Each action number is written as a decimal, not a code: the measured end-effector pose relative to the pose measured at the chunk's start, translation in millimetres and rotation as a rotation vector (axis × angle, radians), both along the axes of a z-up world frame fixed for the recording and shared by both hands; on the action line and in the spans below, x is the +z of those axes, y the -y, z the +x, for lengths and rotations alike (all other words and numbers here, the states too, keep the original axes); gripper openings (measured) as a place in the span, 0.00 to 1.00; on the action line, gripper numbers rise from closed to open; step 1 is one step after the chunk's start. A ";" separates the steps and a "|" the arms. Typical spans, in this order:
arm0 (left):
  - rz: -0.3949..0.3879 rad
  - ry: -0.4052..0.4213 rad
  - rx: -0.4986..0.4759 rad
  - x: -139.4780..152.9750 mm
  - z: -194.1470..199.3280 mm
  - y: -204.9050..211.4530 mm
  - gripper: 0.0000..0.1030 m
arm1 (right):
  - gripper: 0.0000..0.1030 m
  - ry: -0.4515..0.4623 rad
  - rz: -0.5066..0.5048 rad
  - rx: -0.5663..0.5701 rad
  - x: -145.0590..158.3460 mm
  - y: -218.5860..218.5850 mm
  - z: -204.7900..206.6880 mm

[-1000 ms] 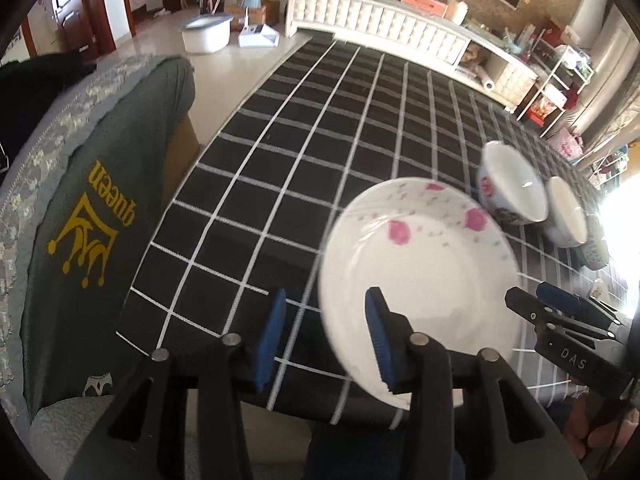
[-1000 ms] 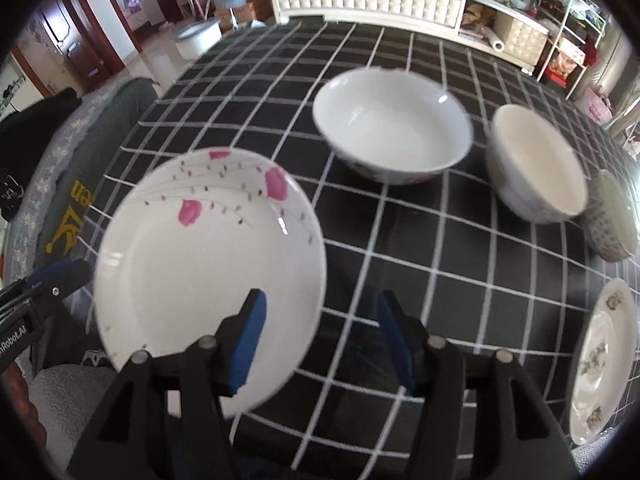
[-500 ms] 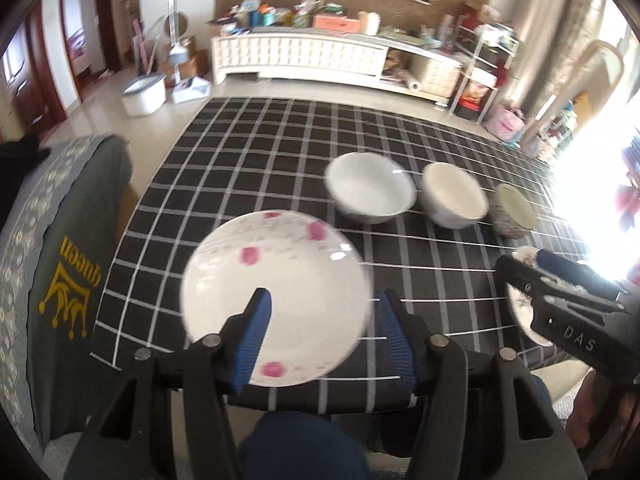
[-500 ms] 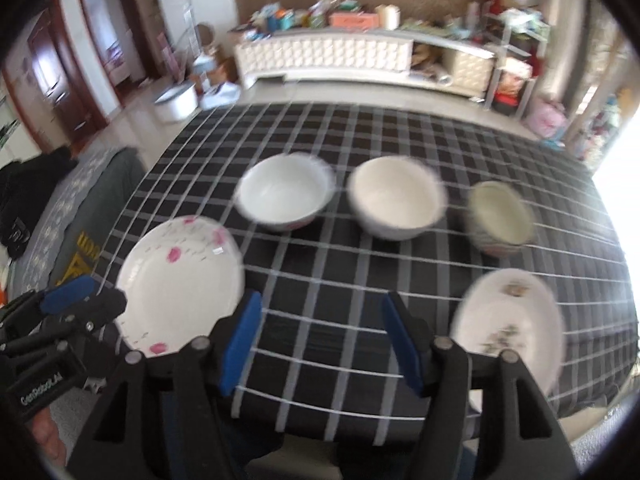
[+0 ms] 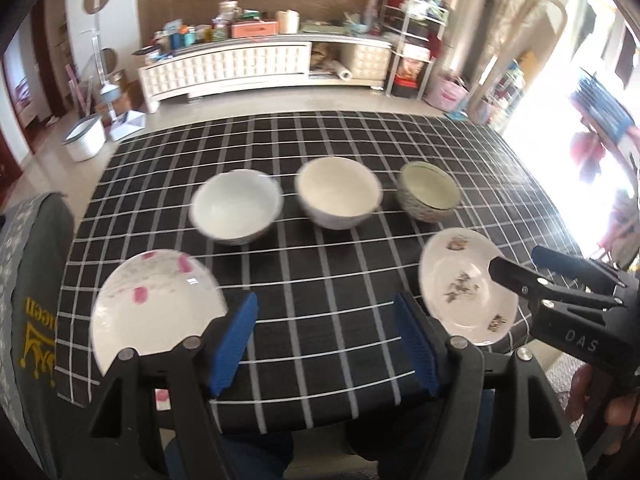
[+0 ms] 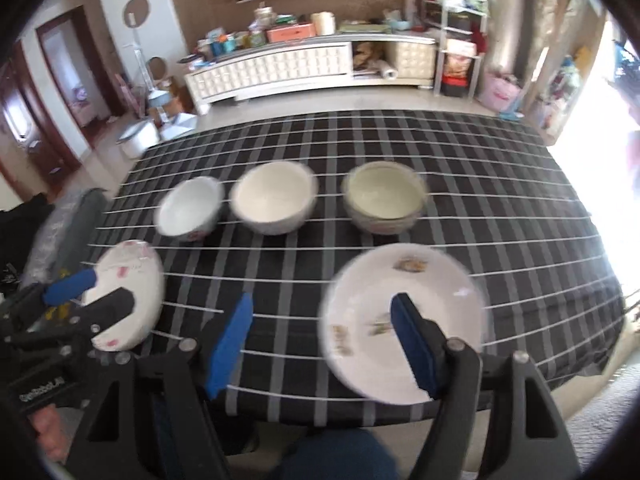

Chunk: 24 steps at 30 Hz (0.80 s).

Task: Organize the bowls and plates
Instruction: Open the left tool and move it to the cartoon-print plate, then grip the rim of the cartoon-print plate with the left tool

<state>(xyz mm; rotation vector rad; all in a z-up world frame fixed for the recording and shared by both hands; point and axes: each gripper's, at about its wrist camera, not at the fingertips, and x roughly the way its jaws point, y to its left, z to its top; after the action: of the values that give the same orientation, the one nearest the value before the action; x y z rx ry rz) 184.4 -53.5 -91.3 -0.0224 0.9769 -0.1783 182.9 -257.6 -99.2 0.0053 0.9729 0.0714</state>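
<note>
On the black checked table [image 5: 320,288] three bowls stand in a row: a white bowl [image 5: 236,206] at left, a cream bowl [image 5: 338,192] in the middle, a greenish bowl [image 5: 428,190] at right. A pink-flowered plate [image 5: 156,308] lies front left and a brown-flowered plate [image 5: 468,284] front right. My left gripper [image 5: 326,340] hovers above the front edge between the plates, its jaws opening with nothing between them. My right gripper [image 6: 322,340] is opening too, empty, with its right finger over the brown-flowered plate [image 6: 404,292].
A chair back draped in grey cloth [image 5: 28,320] stands at the table's left end. A long white cabinet [image 5: 228,68] and shelves line the far wall. A white tub [image 5: 84,142] sits on the floor. The person's knees show below the table edge.
Both grippers pulled back and up from the pink-flowered plate, which now lies free on the table. Their jaws widened. The views swung right, bringing all bowls and the second plate into sight.
</note>
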 end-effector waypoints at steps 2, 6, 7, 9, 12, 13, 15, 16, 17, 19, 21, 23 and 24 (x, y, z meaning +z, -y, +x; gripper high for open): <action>0.018 0.000 -0.029 -2.3 7.2 18.3 0.66 | 0.73 -0.026 -0.003 -0.013 -3.0 15.4 3.2; 0.032 -0.024 -0.079 -13.7 24.7 49.9 0.66 | 0.73 -0.043 -0.019 -0.058 -9.5 46.8 6.0; 0.031 -0.037 -0.093 -17.7 29.2 58.2 0.66 | 0.73 -0.064 0.004 -0.056 -14.2 55.3 8.7; 0.022 -0.066 -0.123 -27.7 38.0 72.4 0.66 | 0.73 -0.083 0.011 -0.067 -20.9 67.2 10.8; 0.023 -0.106 -0.153 -46.6 51.0 92.2 0.66 | 0.73 -0.083 -0.073 -0.100 -33.6 80.9 16.8; 0.029 -0.119 -0.161 -52.8 53.9 97.6 0.66 | 0.73 -0.088 -0.095 -0.102 -36.0 83.8 18.2; 0.042 -0.143 -0.178 -66.4 61.0 108.6 0.66 | 0.73 -0.102 -0.116 -0.105 -46.0 91.5 23.7; 0.047 -0.155 -0.184 -72.9 64.3 113.2 0.66 | 0.73 -0.104 -0.126 -0.107 -49.8 94.1 25.6; 0.053 -0.167 -0.189 -80.8 68.2 117.5 0.66 | 0.73 -0.103 -0.137 -0.105 -53.0 95.9 27.9; 0.066 -0.191 -0.195 -94.5 73.8 123.3 0.66 | 0.73 -0.108 -0.172 -0.097 -63.2 100.2 34.7; 0.074 -0.219 -0.197 -109.2 79.8 126.9 0.66 | 0.73 -0.118 -0.151 -0.094 -69.9 107.5 39.8; 0.081 -0.242 -0.186 -123.7 84.4 128.6 0.66 | 0.73 -0.136 -0.125 -0.094 -77.4 112.0 46.0; 0.081 -0.250 -0.182 -127.5 86.0 128.6 0.66 | 0.73 -0.149 -0.139 -0.093 -82.1 111.0 48.1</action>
<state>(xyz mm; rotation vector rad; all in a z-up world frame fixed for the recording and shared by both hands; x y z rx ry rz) 270.4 -182.1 -218.8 0.1210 1.2354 -0.3085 231.0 -368.6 -181.3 -0.0727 1.1238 -0.0832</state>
